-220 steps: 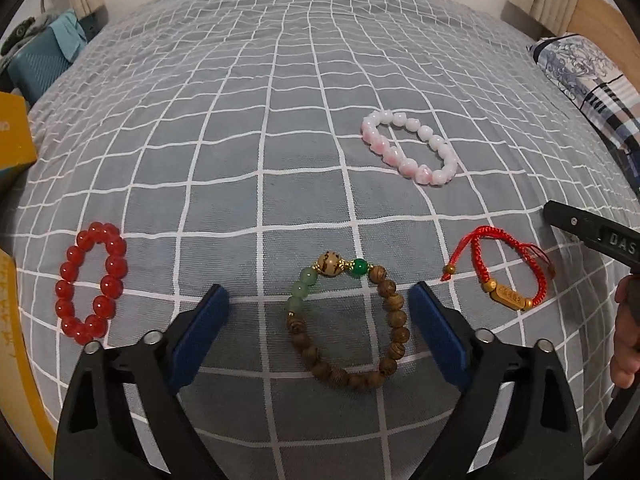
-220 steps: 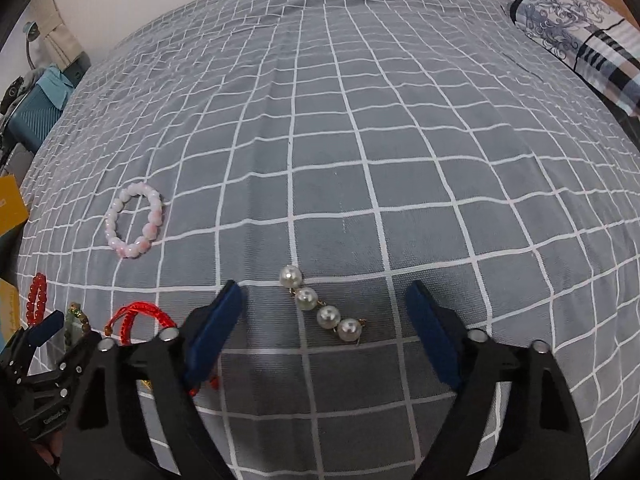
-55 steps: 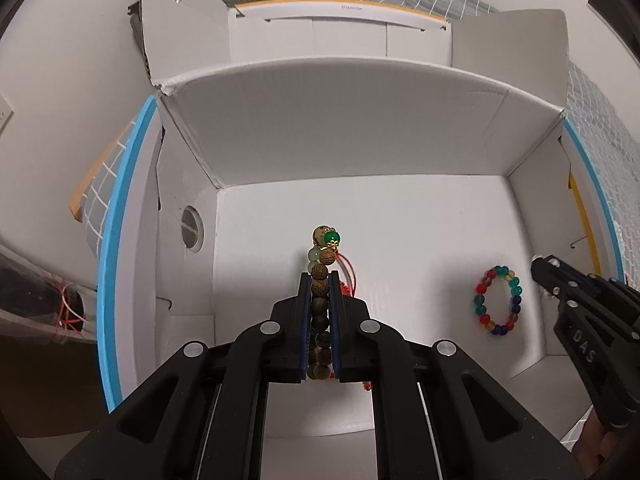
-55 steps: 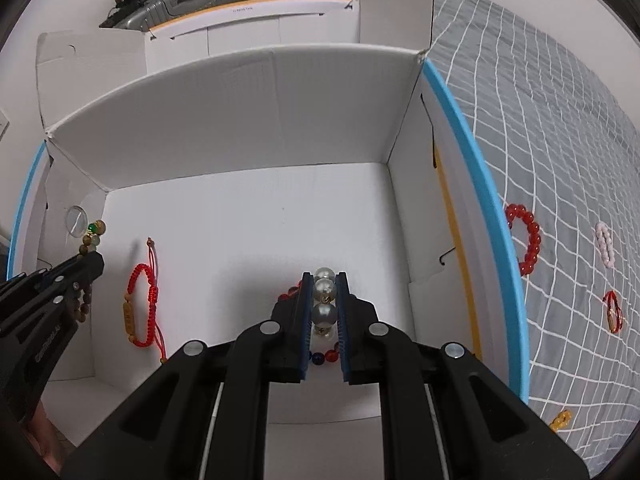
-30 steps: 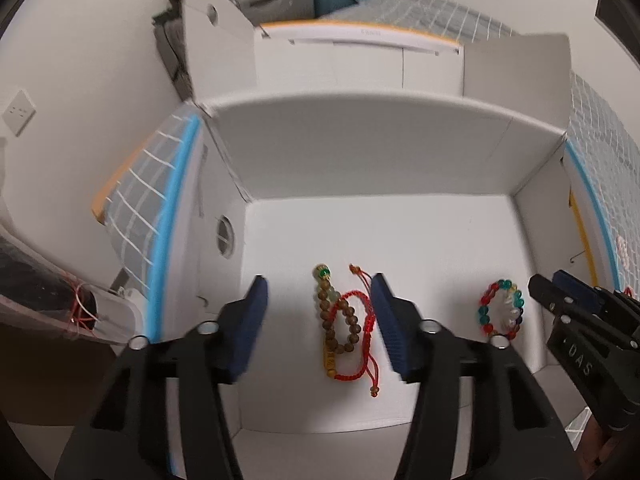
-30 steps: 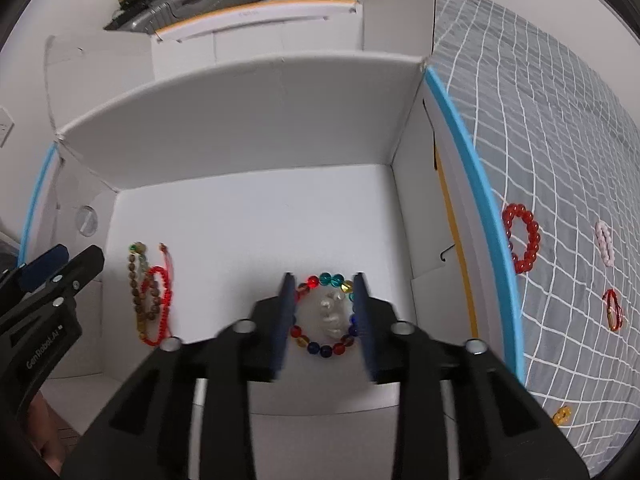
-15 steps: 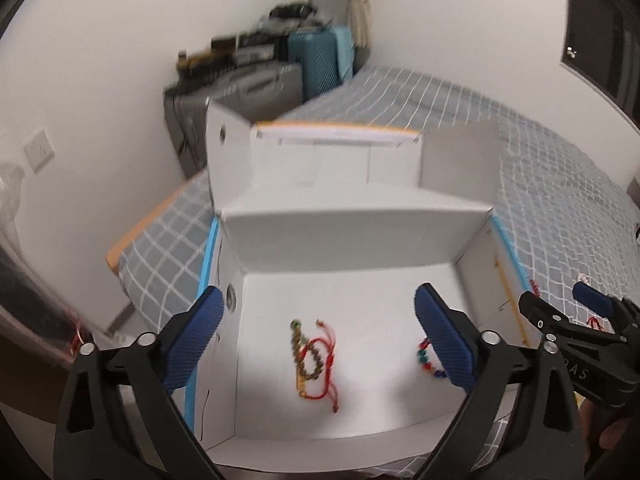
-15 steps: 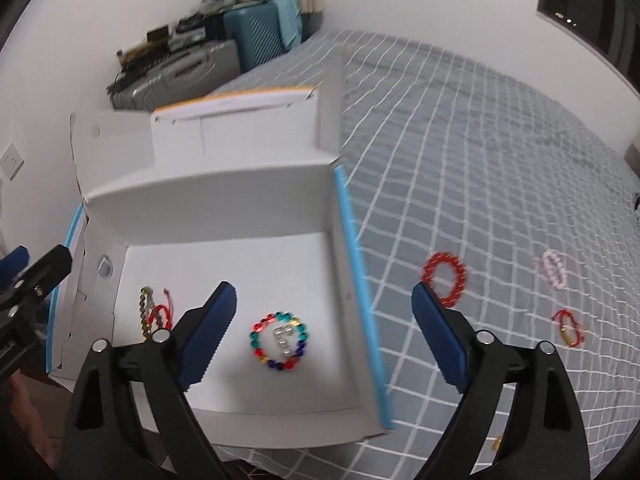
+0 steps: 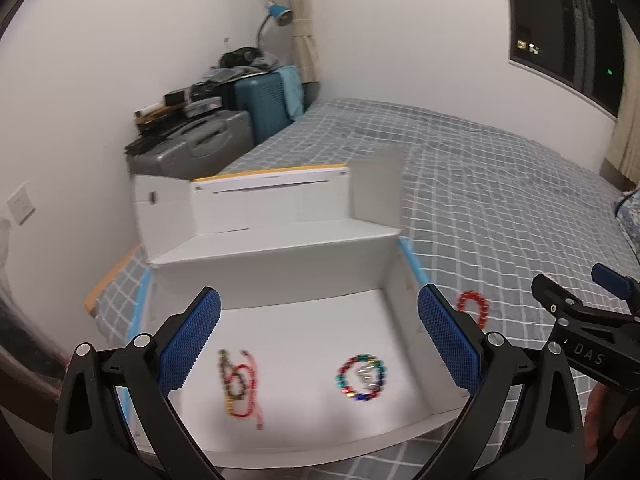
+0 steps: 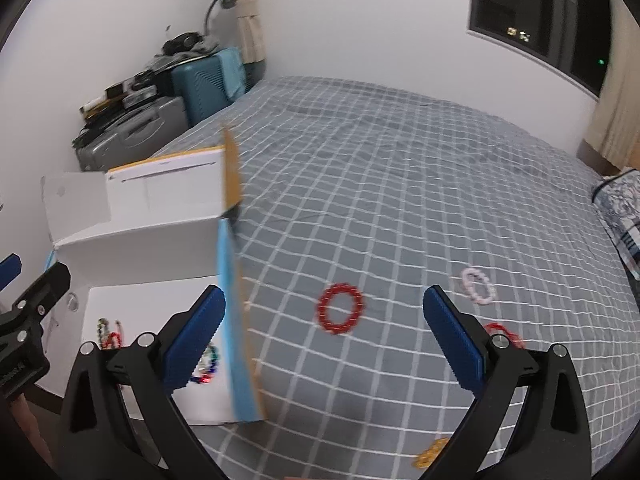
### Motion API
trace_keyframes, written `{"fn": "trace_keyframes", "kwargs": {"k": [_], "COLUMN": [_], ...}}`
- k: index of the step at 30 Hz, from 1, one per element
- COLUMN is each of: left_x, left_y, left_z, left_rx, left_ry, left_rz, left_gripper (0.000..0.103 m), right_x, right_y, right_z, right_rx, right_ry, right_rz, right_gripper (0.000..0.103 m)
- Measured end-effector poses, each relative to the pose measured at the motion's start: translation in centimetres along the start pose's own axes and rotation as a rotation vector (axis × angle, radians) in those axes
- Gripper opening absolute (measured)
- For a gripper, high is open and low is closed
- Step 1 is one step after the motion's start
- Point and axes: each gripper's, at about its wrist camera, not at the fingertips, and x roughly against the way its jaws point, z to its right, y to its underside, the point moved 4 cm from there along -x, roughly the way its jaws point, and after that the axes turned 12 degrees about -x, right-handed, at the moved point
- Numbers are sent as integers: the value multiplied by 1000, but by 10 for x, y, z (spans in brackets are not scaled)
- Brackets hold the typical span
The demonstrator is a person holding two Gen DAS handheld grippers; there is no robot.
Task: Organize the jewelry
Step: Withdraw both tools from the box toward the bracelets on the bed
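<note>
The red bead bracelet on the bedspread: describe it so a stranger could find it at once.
Start at the open white cardboard box on the grey checked bedspread. Just beyond its blue-edged side lies the ring of round red beads, the loose piece nearest the box. The pale pink bead bracelet and the thin red cord bracelet lie farther out.

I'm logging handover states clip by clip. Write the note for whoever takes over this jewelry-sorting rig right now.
Left hand-held gripper: open, empty, above the white box.
Right hand-held gripper: open, empty, over the bed.
Done: wooden bead bracelet on the red cord bracelet, and the multicolour bead bracelet with pearls inside its ring, lie in the box.
Left on the bed: red bead bracelet, pink bracelet, another red cord bracelet, small gold piece.
</note>
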Motion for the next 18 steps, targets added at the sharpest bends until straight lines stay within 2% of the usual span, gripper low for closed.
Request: {"fn": "trace_keyframes", "kwargs": {"k": [5, 18], "left_x": [-6, -36], "left_y": [-11, -32], "left_z": [44, 187], "left_rx": [-37, -151], "left_ry": [50, 205], "left_rz": [10, 25], "left_gripper": [97, 97], "right_x": [0, -19], "right_y": [-8, -14], "right_z": [46, 172], "right_rx": [-30, -128], "right_ry": [38, 150], "right_rz": [24, 80], "right_gripper": [95, 95]}}
